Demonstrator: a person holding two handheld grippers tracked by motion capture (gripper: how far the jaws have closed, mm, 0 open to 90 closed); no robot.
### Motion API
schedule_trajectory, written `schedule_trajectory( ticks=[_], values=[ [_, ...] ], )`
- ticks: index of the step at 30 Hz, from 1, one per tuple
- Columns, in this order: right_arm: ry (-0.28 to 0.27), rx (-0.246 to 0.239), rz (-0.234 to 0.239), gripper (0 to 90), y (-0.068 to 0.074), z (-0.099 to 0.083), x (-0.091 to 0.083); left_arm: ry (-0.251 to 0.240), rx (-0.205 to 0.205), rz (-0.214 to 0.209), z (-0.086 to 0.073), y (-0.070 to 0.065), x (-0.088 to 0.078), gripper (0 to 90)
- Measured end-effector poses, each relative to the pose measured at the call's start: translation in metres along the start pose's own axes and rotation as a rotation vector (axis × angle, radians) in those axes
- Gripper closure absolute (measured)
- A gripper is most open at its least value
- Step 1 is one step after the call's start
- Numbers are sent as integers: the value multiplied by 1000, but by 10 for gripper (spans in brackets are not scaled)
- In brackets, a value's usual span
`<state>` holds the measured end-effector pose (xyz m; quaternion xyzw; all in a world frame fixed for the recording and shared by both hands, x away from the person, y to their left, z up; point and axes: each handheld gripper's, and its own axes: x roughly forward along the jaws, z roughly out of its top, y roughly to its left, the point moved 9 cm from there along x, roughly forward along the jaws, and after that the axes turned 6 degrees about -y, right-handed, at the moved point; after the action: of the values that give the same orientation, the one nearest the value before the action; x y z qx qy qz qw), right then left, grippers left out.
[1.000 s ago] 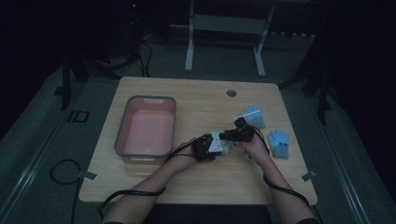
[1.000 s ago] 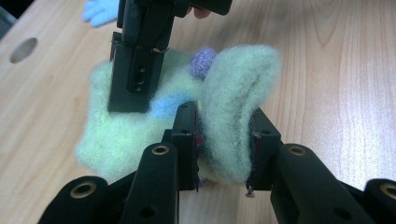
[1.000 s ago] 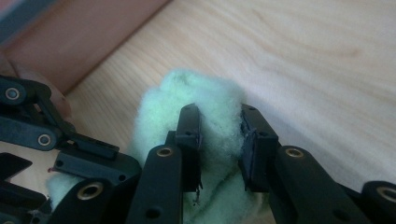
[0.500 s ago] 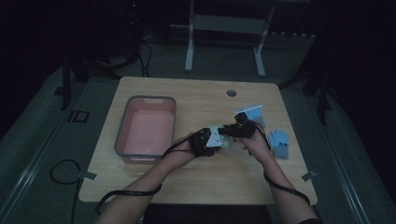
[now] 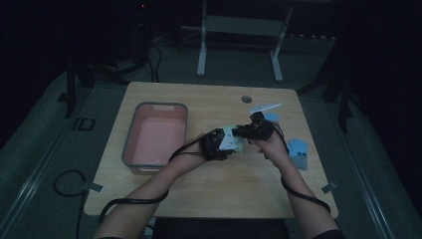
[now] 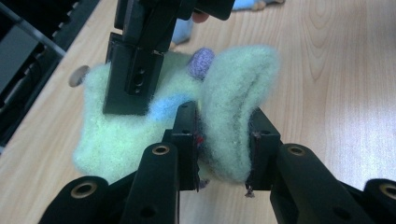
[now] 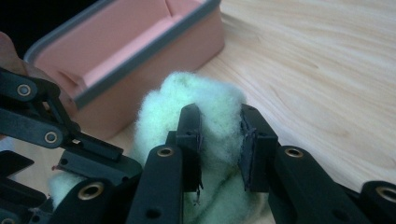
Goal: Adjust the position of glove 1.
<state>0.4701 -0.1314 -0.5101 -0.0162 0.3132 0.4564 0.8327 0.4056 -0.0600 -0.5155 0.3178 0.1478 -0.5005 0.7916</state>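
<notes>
I have both claws pinching one pale green fuzzy sock. In the left gripper view, at the bottom centre of the frame, my left claw (image 6: pixel 223 144) is pressed onto a folded end of the fuzzy sock (image 6: pixel 233 107), the fleece bulging up between the two pads. Just beyond it, in the upper left of that frame, the right claw comes down from above and bites the other part of the same sock. The right gripper view gives the mirror of this: my right claw (image 7: pixel 219 144) squeezes a tuft of the sock (image 7: pixel 196 107) at bottom centre.

From the high view the sock (image 5: pixel 230 140) sits in the middle of the frame, stretched between the left claw (image 5: pixel 219 147) and the right claw (image 5: pixel 249 132), so its long axis runs roughly left to right and slightly up the frame. I judge it is held off the table (image 5: pixel 214 99), though the dim picture leaves that unsure.

The pink bin (image 5: pixel 130 144) lies to the left of the sock, and the left hand is the nearer one to it; its grey rim is the edge to clear. Farther right, blue socks (image 5: pixel 297 149) lie near the table's right edge. The far half of the table offers open room.
</notes>
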Motion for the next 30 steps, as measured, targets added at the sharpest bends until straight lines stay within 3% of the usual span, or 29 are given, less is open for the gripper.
schedule_trajectory(
  ticks=[11, 18, 30],
  values=[
    [-14, -17, 23, 725, 16, 23, 14, 17, 12, 16, -7, 15, -24, 710],
    [-6, -32, 40, 725, 27, 33, 30, 36, 15, 33, -19, 22, -40, 710],
    [-6, -61, 67, 724, 50, 53, 59, 51, -9, 79, -39, 37, -69, 710]
  ],
)
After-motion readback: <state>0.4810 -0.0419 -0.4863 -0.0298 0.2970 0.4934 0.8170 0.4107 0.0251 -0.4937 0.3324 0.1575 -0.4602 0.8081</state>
